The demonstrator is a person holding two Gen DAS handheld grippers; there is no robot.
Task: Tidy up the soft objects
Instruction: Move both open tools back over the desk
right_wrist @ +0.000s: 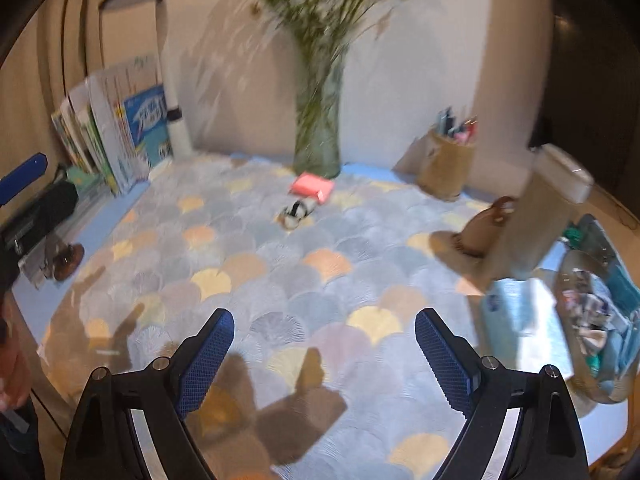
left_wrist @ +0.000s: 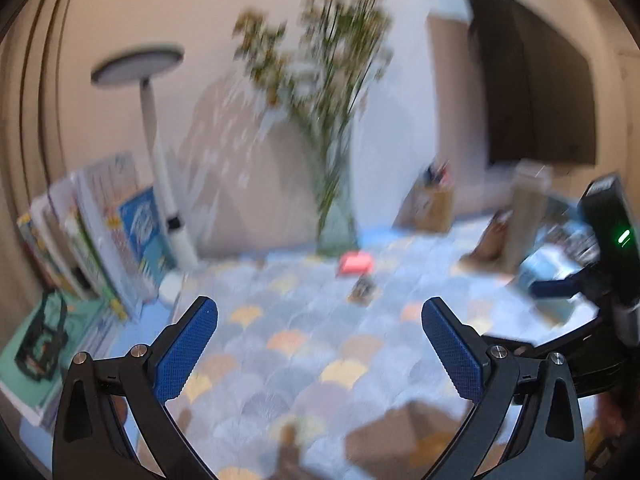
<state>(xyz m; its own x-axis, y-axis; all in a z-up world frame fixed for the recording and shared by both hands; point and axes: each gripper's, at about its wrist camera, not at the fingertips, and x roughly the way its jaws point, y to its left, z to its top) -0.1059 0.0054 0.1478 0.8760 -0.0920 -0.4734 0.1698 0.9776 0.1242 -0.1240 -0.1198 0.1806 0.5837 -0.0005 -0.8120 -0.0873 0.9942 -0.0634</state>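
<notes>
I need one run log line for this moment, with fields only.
left gripper: jaws open, empty | right gripper: jaws open, empty | pink packet: on patterned mat, before vase | untouched

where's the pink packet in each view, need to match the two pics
Left wrist view: the pink packet lies on the patterned cloth just right of centre, at the foot of the glass vase.
Right wrist view: the pink packet lies above centre, again just in front of the glass vase, with a small dark-and-white object just in front of it.
Shared landmark: the glass vase of flowers at the wall.
</notes>
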